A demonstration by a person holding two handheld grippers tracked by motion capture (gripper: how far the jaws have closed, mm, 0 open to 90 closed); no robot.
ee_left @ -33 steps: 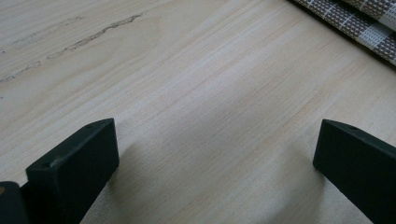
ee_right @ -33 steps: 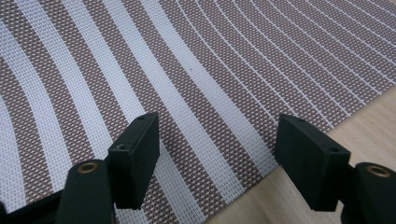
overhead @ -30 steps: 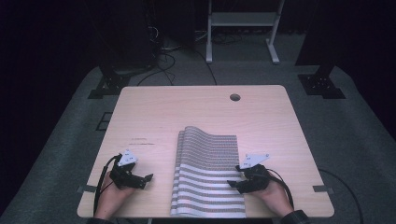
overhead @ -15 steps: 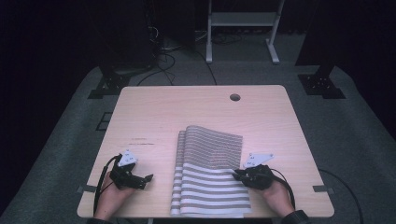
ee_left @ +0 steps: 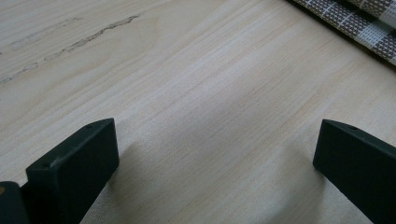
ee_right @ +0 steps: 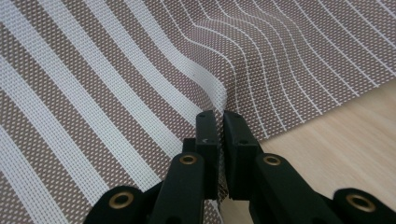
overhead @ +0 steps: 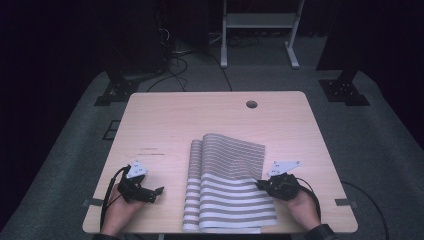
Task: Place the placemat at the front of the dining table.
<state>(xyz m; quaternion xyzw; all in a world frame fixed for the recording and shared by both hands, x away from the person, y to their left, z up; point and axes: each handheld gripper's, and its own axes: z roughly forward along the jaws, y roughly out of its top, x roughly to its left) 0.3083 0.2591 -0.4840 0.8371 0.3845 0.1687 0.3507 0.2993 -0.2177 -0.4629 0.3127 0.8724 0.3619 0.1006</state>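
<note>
Right gripper (overhead: 261,184) jaws just closed, pinching right edge of striped placemat (overhead: 227,187) lying mid-table near front edge; left gripper (overhead: 156,192) spread wide over bare table (overhead: 175,120), well left of mat.

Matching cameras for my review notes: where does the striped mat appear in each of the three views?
High view: striped mat lies centre to lower centre on the table.
Left gripper view: its edge crosses the top right corner.
Right gripper view: it covers most of the frame, pinched by the right gripper.
Shared landmark: the pale wood tabletop.
</note>
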